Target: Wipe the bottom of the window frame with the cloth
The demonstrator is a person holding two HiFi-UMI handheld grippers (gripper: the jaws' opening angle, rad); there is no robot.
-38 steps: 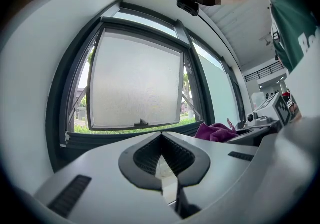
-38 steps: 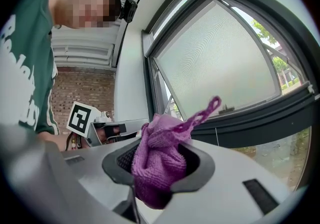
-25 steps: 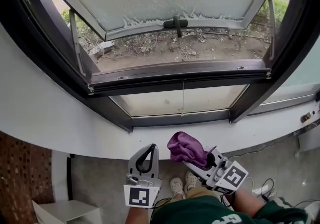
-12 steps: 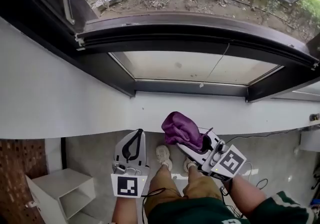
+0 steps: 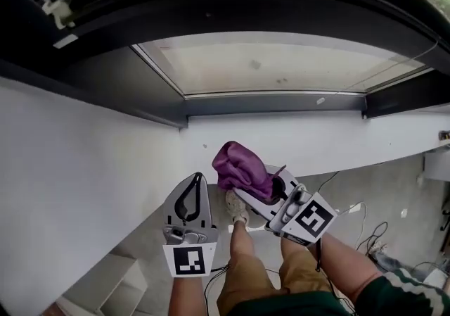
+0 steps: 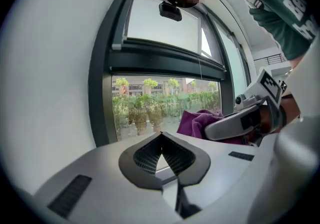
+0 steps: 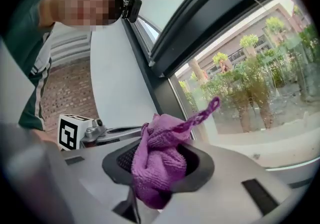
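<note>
**Head view:** the left gripper (image 5: 195,179), jaws together on nothing, sits beside the right gripper (image 5: 261,191), which clamps the purple cloth (image 5: 241,165). The dark window frame (image 5: 274,103) lies ahead of both, clear of the cloth.

**Left gripper view:** the jaw tips meet, and the cloth shows just to its right.

**Right gripper view:** the cloth is bunched between the jaws with a loop standing up, seemingly a hanging tab.

The white wall (image 5: 84,167) blocks the way ahead, window frame (image 5: 274,103) above it, open room below.
</note>
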